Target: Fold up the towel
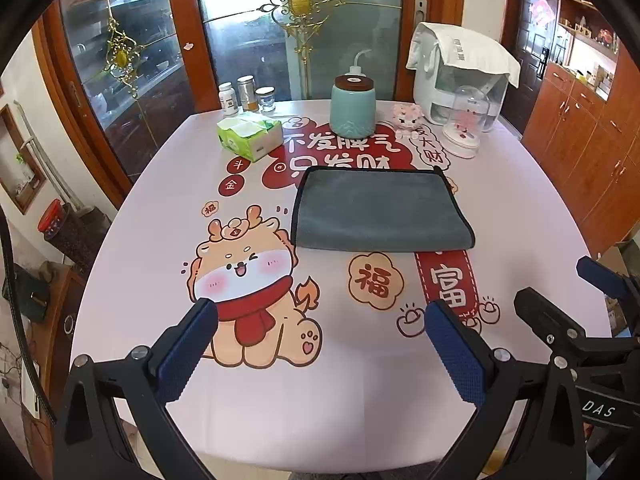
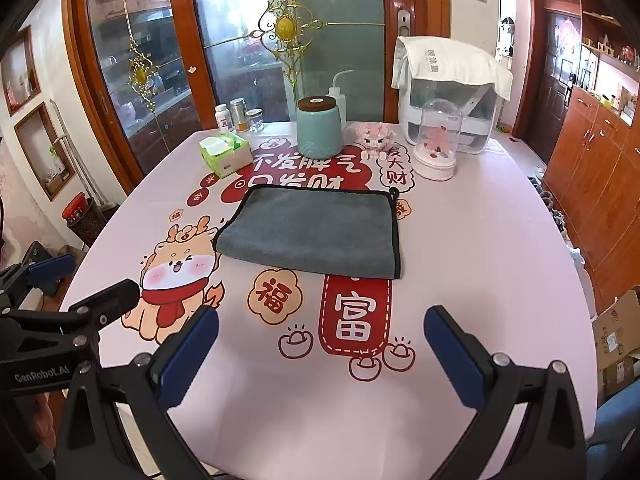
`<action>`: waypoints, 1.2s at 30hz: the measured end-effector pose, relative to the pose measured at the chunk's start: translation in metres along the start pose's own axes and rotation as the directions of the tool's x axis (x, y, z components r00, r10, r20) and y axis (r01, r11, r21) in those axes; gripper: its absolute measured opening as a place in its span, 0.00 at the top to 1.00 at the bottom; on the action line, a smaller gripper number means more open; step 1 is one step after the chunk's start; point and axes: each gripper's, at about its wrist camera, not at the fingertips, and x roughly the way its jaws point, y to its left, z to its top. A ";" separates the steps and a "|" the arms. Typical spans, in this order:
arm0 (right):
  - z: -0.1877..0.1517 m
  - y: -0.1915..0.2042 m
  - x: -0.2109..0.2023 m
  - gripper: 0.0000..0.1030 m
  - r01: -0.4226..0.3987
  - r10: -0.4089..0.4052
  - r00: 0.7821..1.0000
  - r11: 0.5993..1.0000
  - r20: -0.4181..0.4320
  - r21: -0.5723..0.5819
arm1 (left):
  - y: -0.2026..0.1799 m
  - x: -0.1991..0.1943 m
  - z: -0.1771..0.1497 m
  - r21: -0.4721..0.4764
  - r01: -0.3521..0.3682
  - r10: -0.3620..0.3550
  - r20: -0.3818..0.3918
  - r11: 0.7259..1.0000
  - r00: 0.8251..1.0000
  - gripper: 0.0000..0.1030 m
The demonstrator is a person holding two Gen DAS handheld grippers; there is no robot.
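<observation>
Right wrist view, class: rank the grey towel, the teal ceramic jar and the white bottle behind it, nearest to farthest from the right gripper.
1. Grey towel, flat at mid-table, ahead of the open right gripper.
2. Teal ceramic jar with brown lid, beyond the towel.
3. White bottle, behind the jar at the table's far edge.

Left tool and right tool hover side by side, jaws spread wide.

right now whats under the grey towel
The grey towel lies flat on the printed tablecloth, covering part of its red lettering. Anything else beneath it is hidden.
</observation>
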 end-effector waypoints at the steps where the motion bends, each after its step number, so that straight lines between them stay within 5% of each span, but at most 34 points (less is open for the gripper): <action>1: 0.000 0.000 -0.002 0.00 0.000 0.000 1.000 1.000 -0.001 0.001 | 0.000 -0.002 0.000 0.002 0.001 -0.001 -0.003 1.000 1.000 0.00; 36: -0.018 0.015 -0.054 0.00 0.052 -0.053 0.998 0.997 0.017 0.064 | 0.004 -0.047 -0.015 -0.014 -0.036 0.037 0.012 0.999 0.999 0.00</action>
